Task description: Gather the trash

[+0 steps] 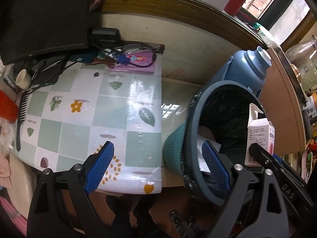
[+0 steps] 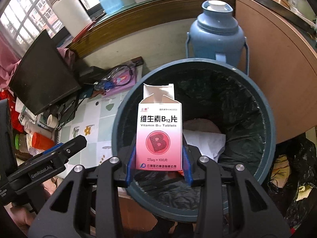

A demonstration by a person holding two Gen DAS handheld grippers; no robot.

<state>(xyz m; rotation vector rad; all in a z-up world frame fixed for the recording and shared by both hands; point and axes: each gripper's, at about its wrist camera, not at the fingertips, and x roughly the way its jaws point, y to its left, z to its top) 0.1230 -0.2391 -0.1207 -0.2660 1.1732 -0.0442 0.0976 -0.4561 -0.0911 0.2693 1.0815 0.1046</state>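
Holding vitamin box (image 2: pixel 158 134) over bin (image 2: pixel 265 107), drop pending.
Right gripper (image 2: pixel 158 170) clamps box; left gripper (image 1: pixel 156 168) spread, one finger inside bin rim. Next: release.

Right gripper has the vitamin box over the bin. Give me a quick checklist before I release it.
1. Grip on the vitamin B12 box: ok, the right gripper is shut on its lower sides and the box stands upright.
2. Box over the trash bin opening: ok in the right wrist view, but its height above the rim cannot be told.
3. Bin has room: ok, only white paper and a few items lie at the bottom.
4. Black liner in place: ok, it covers the inner wall.
5. Left gripper clear of the drop: not ok, it is open with one finger inside the bin's rim.
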